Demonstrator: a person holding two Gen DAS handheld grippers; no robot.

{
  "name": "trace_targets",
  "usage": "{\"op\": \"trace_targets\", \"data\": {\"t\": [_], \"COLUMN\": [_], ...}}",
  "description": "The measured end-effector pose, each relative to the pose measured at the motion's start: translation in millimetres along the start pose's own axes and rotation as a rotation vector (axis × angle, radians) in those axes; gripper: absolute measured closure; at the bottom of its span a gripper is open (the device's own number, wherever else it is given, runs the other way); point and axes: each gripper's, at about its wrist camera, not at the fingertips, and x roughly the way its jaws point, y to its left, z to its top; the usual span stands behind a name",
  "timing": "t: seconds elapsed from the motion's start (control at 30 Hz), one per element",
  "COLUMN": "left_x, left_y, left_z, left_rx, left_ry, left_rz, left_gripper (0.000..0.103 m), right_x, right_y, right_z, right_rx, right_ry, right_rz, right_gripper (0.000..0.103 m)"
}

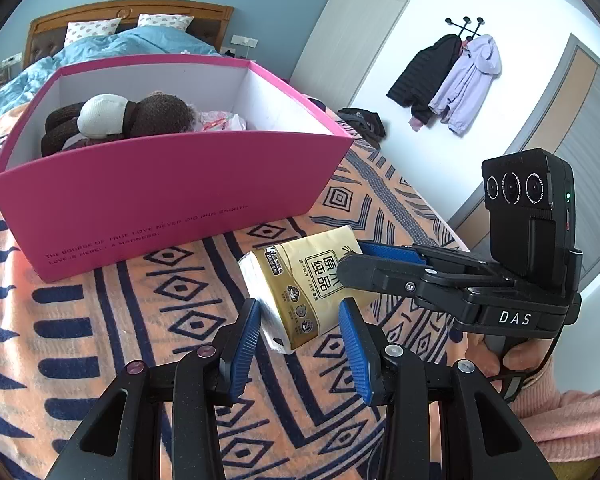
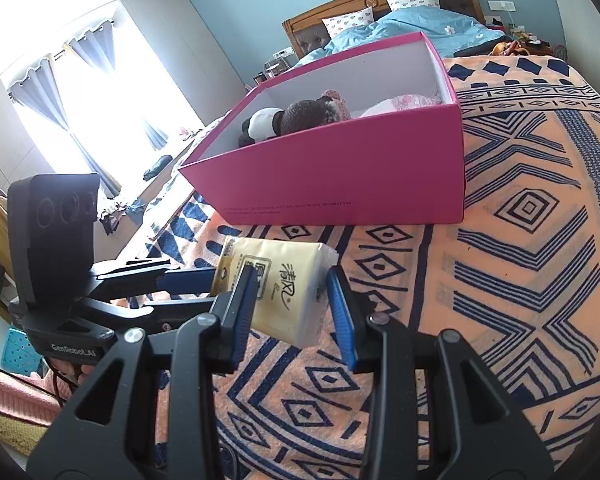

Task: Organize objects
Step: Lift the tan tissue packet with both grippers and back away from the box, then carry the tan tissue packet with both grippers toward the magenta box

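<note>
Both grippers are on the tissue pack [image 1: 300,288], lifted a little over the patterned blanket [image 1: 100,320] on the bed. The left gripper [image 1: 300,344] has closed on its near end, blue pads pressing both sides. The right gripper [image 2: 292,312] is clamped on the other end, crossing the left one. Just beyond stands the pink box [image 1: 152,184], open-topped, with a brown plush toy [image 1: 140,116] and pink bundle lying inside.

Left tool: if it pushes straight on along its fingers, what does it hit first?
The tissue pack, which already sits between the left tool fingers. Beyond it lies the patterned blanket, then probably the pink box; depth is hard to judge in the fisheye.
</note>
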Motion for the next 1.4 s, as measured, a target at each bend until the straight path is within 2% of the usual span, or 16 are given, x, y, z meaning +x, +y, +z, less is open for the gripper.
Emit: {"op": "trace_targets", "data": {"t": [1.4], "left_x": [-11.9], "left_y": [-7.5], "left_z": [16.1], "left_rx": [0.026], "left_ry": [-0.061], "left_rz": [-0.003], "left_gripper": [0.063], "right_x": [-12.7], "right_y": [7.2], "right_z": [12.3], "right_rx": [-0.032], "right_ry": [-0.058], "right_rz": [-0.002], "right_gripper": [0.064]}}
